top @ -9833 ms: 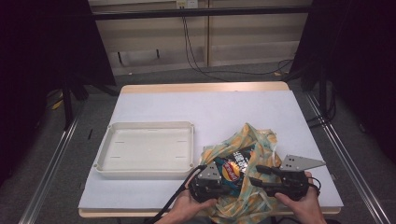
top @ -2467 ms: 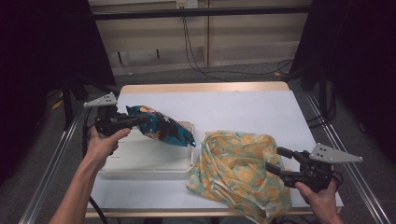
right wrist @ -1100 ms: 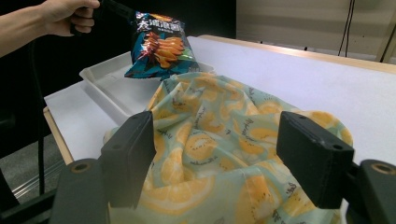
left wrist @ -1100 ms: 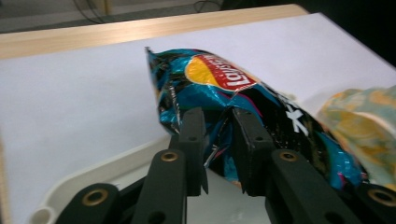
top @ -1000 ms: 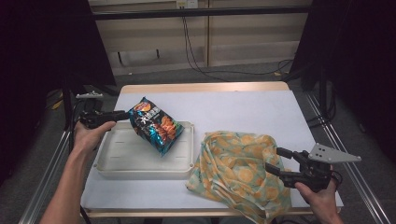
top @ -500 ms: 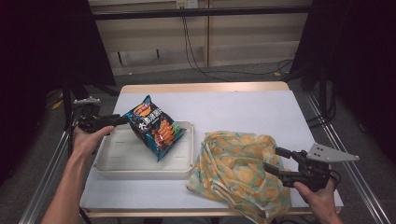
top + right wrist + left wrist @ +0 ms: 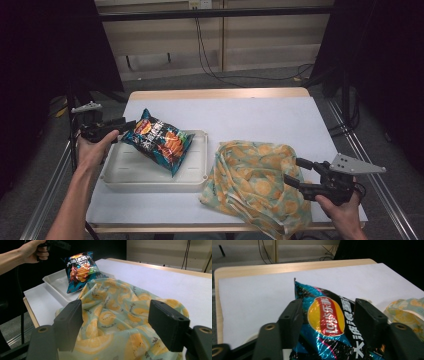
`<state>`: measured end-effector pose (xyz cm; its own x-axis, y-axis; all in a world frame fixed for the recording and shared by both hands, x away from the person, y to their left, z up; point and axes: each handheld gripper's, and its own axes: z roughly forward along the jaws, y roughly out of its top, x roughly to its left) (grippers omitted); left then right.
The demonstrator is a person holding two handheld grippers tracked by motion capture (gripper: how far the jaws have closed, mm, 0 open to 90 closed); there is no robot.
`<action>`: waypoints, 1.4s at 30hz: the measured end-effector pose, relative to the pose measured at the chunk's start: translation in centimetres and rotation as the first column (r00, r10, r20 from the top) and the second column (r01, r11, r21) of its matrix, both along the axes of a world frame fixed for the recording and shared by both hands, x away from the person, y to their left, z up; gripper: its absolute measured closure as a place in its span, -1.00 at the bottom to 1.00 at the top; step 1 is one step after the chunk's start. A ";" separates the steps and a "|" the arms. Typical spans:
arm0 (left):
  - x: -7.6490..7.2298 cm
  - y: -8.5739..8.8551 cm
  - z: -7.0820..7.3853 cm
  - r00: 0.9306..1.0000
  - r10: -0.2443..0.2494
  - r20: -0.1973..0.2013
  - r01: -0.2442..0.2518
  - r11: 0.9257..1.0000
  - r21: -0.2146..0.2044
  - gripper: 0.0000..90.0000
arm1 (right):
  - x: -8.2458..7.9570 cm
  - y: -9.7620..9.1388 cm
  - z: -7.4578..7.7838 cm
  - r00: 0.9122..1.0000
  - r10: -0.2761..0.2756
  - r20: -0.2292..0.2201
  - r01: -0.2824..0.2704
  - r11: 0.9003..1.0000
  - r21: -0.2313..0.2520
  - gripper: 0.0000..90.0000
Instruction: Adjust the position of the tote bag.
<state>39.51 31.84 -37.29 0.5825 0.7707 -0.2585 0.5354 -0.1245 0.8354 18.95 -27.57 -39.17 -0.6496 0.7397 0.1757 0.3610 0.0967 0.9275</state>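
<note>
Fingers of left gripper (image 7: 125, 123) spread, maybe touching chip bag (image 7: 159, 141) propped on tray (image 7: 150, 175), apparently released there; right gripper (image 7: 296, 171) fingers spread beside cloth bag (image 7: 257, 187) on tabletop (image 7: 260, 120).

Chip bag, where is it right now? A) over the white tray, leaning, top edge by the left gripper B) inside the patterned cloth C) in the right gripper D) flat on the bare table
A: the chip bag sits tilted over the white tray, its top corner by the left gripper; the orange-print cloth lies apart, near the right gripper.
</note>
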 end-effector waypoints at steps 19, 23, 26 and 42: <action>-5.6 -7.6 -1.9 0.956 -0.293 -0.024 0.294 0.956 0.015 1.00 | -0.1 0.1 -0.1 1.000 0.001 -0.006 -0.001 1.000 0.002 -0.39; -6.2 -10.0 -3.7 0.928 -0.363 -0.080 0.368 0.928 0.054 1.00 | 0.0 0.2 -0.2 1.000 0.007 -0.010 -0.007 1.000 -0.001 -0.39; -6.1 -11.2 -5.1 0.917 -0.377 -0.132 0.389 0.918 0.077 1.00 | 0.0 0.3 -0.2 1.000 0.007 -0.011 -0.007 1.000 -0.002 -0.39; -5.9 -9.6 -7.7 0.908 -0.314 -0.277 0.364 0.918 0.154 1.00 | -0.1 0.2 -0.3 1.000 0.009 -0.008 -0.009 1.000 -0.004 -0.39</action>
<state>33.64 22.23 -44.98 0.7565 0.5873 -0.2877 0.6131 -0.4837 0.6246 18.87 -27.36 -39.45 -0.6545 0.7347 0.1784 0.3678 0.1033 0.9242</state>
